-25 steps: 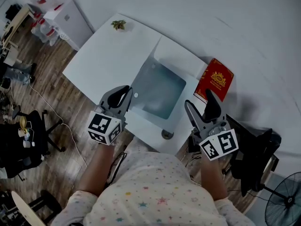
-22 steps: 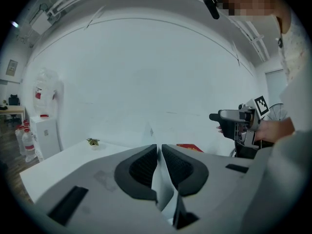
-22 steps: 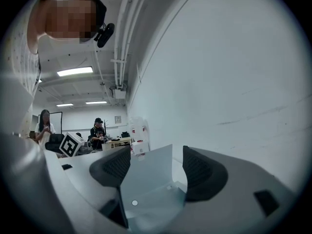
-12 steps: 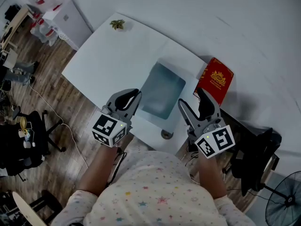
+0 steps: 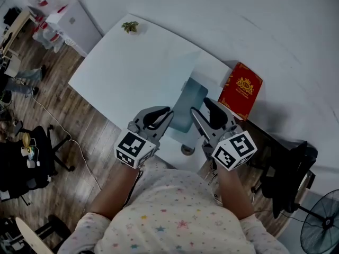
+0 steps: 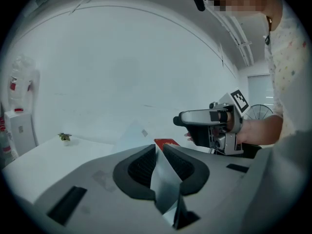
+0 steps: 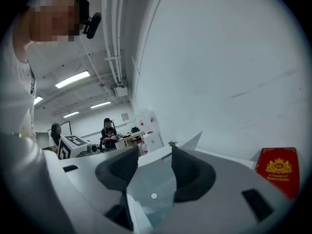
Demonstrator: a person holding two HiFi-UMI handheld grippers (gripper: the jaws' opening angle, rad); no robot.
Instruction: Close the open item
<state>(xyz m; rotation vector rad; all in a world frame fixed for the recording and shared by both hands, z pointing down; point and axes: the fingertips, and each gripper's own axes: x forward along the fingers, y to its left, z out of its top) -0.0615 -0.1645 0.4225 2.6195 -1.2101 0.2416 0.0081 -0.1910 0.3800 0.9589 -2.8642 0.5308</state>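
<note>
Folder (image 5: 190,97) on the white table (image 5: 132,62), flaps raised nearly together: closing seems well along, not finished. Left gripper (image 6: 158,147) pinches one flap's edge. Right gripper (image 7: 154,150) has its jaws spread around the other flap, apparently unclamped.

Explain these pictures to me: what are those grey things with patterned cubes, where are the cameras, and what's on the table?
There is no robot here. A person holds a tool in each hand, and each tool has two jaws that pinch like tongs. The patterned cubes are part of the tools. One picture comes from a camera on the person's head, looking down. The other two come from cameras riding on the tools, looking along their jaws. On the white table are a translucent plastic folder, a red book with a gold emblem to its right, and a small plant at the far corner. The left gripper pinches the folder's thin cover, lifted off the table. The right gripper has its jaws apart, and the cover's round snap button shows between them.
</note>
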